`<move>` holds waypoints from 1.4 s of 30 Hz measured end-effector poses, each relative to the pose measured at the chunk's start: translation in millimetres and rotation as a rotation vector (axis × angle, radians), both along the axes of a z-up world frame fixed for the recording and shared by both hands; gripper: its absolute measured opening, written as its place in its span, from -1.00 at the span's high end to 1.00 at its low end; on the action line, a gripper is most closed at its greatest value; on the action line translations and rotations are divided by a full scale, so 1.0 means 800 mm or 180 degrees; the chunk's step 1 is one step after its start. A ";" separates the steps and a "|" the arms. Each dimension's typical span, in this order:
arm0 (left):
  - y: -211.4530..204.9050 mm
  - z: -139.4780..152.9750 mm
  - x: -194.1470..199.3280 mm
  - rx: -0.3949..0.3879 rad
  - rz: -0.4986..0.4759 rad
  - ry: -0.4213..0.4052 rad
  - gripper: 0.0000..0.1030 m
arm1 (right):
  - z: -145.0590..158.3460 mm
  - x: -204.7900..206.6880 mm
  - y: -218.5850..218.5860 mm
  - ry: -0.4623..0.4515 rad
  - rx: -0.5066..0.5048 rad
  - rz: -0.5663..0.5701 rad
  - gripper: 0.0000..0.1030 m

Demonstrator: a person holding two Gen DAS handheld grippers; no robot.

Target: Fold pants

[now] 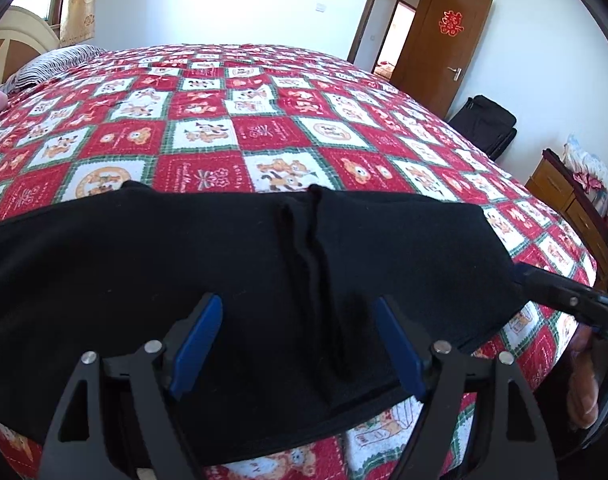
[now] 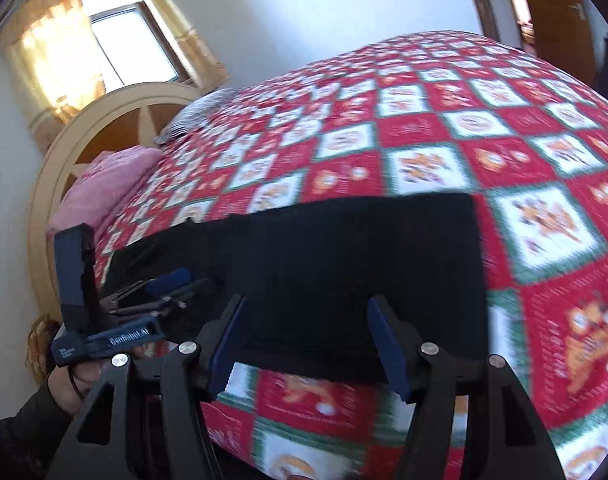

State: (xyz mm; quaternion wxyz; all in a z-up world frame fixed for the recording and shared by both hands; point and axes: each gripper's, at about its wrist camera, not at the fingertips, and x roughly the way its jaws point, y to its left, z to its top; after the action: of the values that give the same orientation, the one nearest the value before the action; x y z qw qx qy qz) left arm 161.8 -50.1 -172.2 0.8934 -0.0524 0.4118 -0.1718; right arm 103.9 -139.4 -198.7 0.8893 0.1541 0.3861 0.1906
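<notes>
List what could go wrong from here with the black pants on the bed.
1. The pants lie near the bed's front edge; a careless tug might drag them off the quilt.
2. The middle ridge is bunched; folding over it would likely lock in a crease.
3. Both claws, left and right, stand open with nothing gripped, so the fabric may slump or shift before the next grasp.

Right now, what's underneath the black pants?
The black pants lie flat on the red and white patterned bedspread, which shows all around them. The part of the bedspread beneath them is covered, so anything lying there can't be seen.
</notes>
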 end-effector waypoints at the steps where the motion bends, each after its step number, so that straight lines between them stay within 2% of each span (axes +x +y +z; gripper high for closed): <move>1: 0.004 0.001 -0.001 -0.0003 0.0004 0.0002 -0.58 | -0.001 0.004 0.010 -0.0016 0.0005 0.0048 -0.23; 4: 0.021 0.005 -0.003 -0.0014 0.0041 -0.0015 -0.58 | -0.012 0.023 0.047 0.0055 0.0057 0.0279 -0.23; 7: 0.050 0.012 -0.008 0.0022 0.0149 -0.0090 -0.58 | -0.038 0.034 0.077 0.0221 -0.0089 0.0435 -0.23; 9: 0.071 0.014 -0.009 0.0057 0.0242 -0.0115 -0.58 | -0.041 0.028 0.088 0.0071 -0.0280 0.0457 -0.23; 11: 0.093 0.016 -0.009 0.0076 0.0349 -0.0119 -0.58 | -0.041 0.026 0.093 0.0043 -0.0368 0.0486 -0.23; 16: 0.143 0.024 -0.015 0.0277 0.0579 -0.0177 -0.58 | -0.038 0.021 0.083 -0.0002 -0.0229 0.0446 -0.23; 21: 0.219 0.030 -0.032 0.0625 0.0956 -0.0252 -0.58 | -0.028 0.016 0.087 -0.0156 -0.0070 0.0498 -0.23; 25: 0.283 0.021 -0.038 0.0759 0.1311 -0.0207 -0.59 | -0.030 0.013 0.123 -0.0244 -0.0225 0.0767 -0.23; 27: 0.314 0.014 -0.038 0.0716 0.1459 -0.0195 -0.59 | -0.045 0.013 0.144 -0.0164 -0.0493 0.0861 -0.23; 28: 0.327 0.008 -0.036 0.0660 0.1502 -0.0164 -0.59 | -0.045 0.005 0.150 -0.0320 -0.0633 0.0858 -0.23; 30: 0.343 0.000 -0.035 0.0437 0.1514 -0.0141 -0.59 | -0.043 0.001 0.152 -0.0340 -0.0688 0.0887 -0.23; 33: 0.354 -0.009 -0.036 0.0069 0.1493 -0.0104 -0.59 | -0.036 0.001 0.129 -0.0316 -0.0358 0.0775 -0.23; 38: 0.348 -0.013 -0.037 -0.0030 0.1411 -0.0135 -0.57 | -0.025 -0.008 0.112 -0.0500 -0.0251 0.0600 -0.23; 42: 0.360 -0.022 -0.033 -0.0183 0.1414 -0.0051 -0.28 | -0.022 -0.013 0.117 -0.0535 -0.0256 0.0637 -0.23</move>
State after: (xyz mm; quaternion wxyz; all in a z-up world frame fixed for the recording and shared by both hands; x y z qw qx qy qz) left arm 135.1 238.2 -190.0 0.9107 -0.1660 0.3779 0.0172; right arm 93.8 -45.4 -216.2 0.9005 0.0624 0.3310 0.2750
